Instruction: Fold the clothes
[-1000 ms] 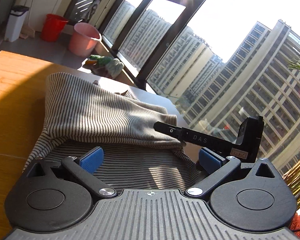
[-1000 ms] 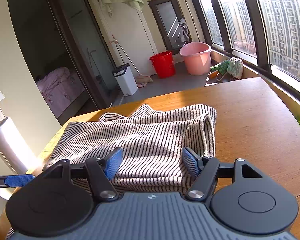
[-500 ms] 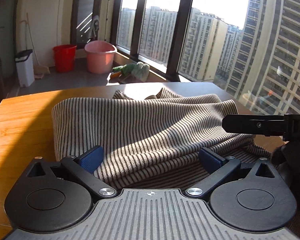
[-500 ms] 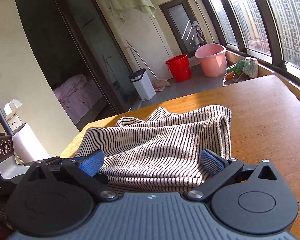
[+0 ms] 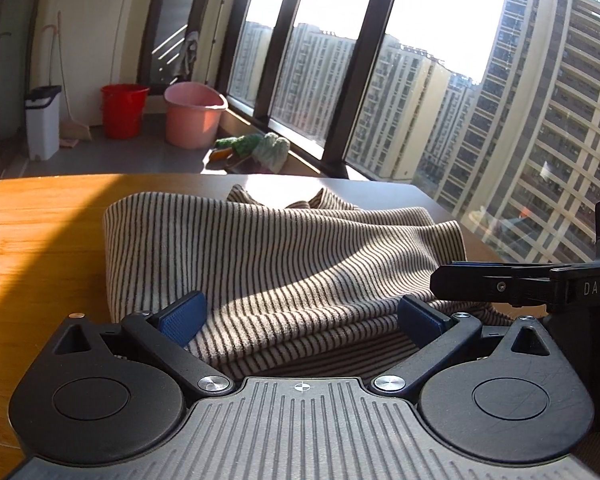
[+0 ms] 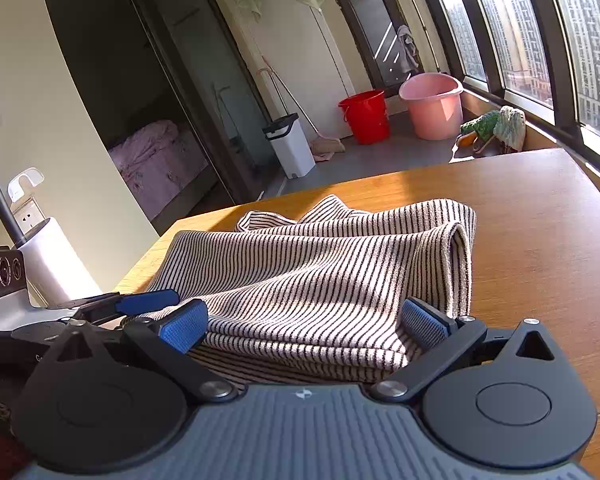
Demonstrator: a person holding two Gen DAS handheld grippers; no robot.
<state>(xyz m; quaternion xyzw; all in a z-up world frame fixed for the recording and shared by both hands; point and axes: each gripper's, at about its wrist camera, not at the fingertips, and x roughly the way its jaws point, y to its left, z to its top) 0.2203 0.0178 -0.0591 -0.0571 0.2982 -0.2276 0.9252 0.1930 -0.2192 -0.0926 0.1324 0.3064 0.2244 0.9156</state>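
Observation:
A striped beige-and-black garment (image 5: 260, 256) lies folded in layers on the wooden table (image 5: 32, 240), its sleeves poking out at the far end. My left gripper (image 5: 300, 320) is open, its blue pads wide apart at the garment's near edge, nothing pinched. The right gripper's dark finger (image 5: 500, 286) reaches in from the right of this view. In the right wrist view the same garment (image 6: 324, 272) fills the middle, and my right gripper (image 6: 304, 326) is open at its near folded edge. The left gripper (image 6: 140, 302) shows at the left there.
Beyond the table's far edge stand a red bucket (image 5: 123, 110), a pink tub (image 5: 194, 114), a white bin (image 5: 42, 120) and green-and-white cloth items (image 5: 260, 150) on the floor. Windows run along the right. A white cylinder (image 6: 52, 264) stands by the left wall. Bare tabletop (image 6: 540, 240) lies right of the garment.
Both wrist views swung and levelled toward the garment's near edge. The garment's shape stayed the same. Both grippers stayed open.

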